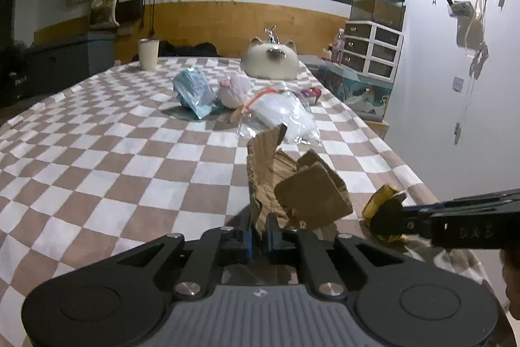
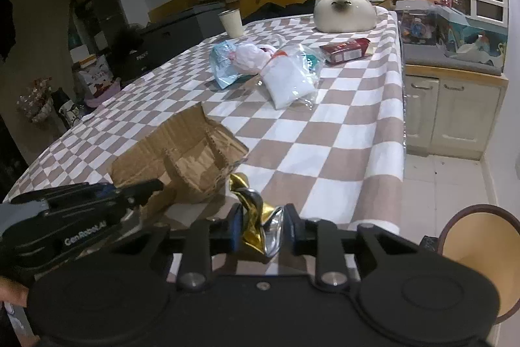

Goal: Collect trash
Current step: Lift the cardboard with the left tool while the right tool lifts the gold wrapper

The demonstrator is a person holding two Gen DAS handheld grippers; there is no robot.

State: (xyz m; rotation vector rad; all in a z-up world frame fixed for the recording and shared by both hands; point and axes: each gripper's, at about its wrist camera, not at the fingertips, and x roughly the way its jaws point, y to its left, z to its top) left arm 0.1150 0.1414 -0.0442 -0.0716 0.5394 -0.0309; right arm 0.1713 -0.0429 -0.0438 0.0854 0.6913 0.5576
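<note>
My left gripper (image 1: 258,230) is shut on the edge of a torn brown cardboard box (image 1: 292,184) that rests on the checked tablecloth (image 1: 113,152). To its right, my right gripper (image 1: 386,217) is shut on a crumpled gold foil wrapper (image 1: 380,197). In the right wrist view the gold wrapper (image 2: 256,217) is pinched between the pads of the right gripper (image 2: 263,226) at the table's near edge. The cardboard box (image 2: 188,152) lies just left of it, with the left gripper (image 2: 152,187) at its side. Farther back lie a blue packet (image 2: 222,60), a pinkish plastic bag (image 2: 250,57) and a clear plastic bag (image 2: 289,77).
A red carton (image 2: 346,49), a cat-shaped ornament (image 2: 344,12) and a pale cup (image 2: 231,21) stand at the table's far end. A cream cabinet (image 2: 455,113) lines the right wall. A round tan object with a dark rim (image 2: 481,249) sits on the floor by the table's corner.
</note>
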